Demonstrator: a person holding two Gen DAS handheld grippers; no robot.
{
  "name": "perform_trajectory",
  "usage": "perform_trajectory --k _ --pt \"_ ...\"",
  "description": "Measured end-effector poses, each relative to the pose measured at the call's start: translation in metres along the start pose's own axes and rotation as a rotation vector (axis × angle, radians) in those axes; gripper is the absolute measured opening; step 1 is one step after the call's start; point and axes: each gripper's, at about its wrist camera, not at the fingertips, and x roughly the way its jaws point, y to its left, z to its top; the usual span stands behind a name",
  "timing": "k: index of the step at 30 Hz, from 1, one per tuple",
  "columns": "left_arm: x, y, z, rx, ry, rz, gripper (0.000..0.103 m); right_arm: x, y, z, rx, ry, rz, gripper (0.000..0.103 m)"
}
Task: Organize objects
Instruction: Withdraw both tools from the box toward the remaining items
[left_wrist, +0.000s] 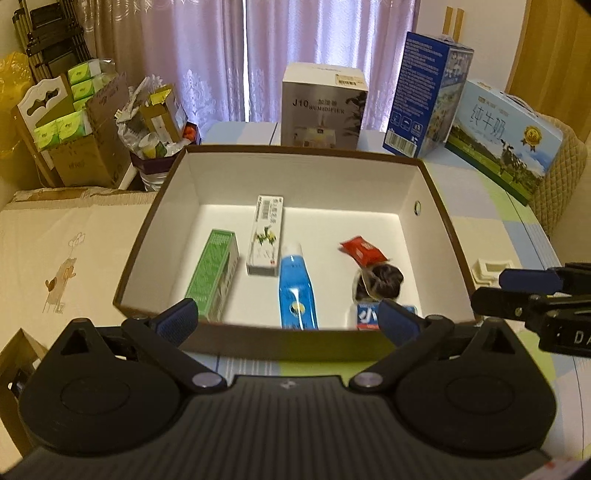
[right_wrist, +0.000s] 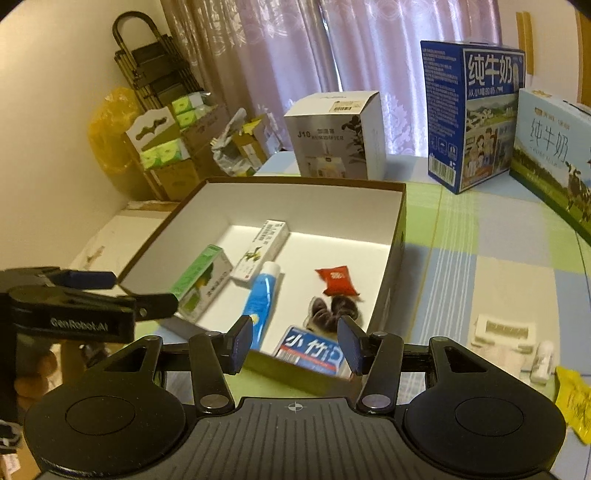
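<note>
Currently, left wrist view: my left gripper (left_wrist: 288, 317) hangs spread and empty at the near rim of the brown box (left_wrist: 439, 206), frame centre. Inside lie a green carton (left_wrist: 212, 273), white carton (left_wrist: 266, 236), blue tube (left_wrist: 295, 288), red packet (left_wrist: 362, 251).

Right wrist view: my right gripper (right_wrist: 293, 345) is likewise released, holding nothing, over the box's near corner. Risk, I judge: the white plastic piece (right_wrist: 502, 336) and yellow wrapper (right_wrist: 576, 402), lower right on the checked tablecloth (right_wrist: 498, 258), sit near the edge and could be nudged off. Pink curtains (right_wrist: 258, 55) fill the upper frame.

Open box (left_wrist: 436, 192) holding 6 items
</note>
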Motion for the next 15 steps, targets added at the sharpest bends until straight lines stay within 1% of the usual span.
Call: perform_trajectory --k 4,8,15 --pt "-0.007 -0.009 -0.012 -0.005 0.017 -0.009 0.102 -0.012 -0.004 -0.011 0.031 0.003 0.024 0.048" --pt "-0.01 -0.019 -0.025 0.002 0.034 -0.005 0.102 -0.02 -0.01 -0.022 0.055 0.035 0.032 0.048" --pt "-0.013 -0.038 -0.045 0.008 0.068 -0.013 0.102 -0.038 -0.025 -0.045 0.089 0.067 0.023 0.048"
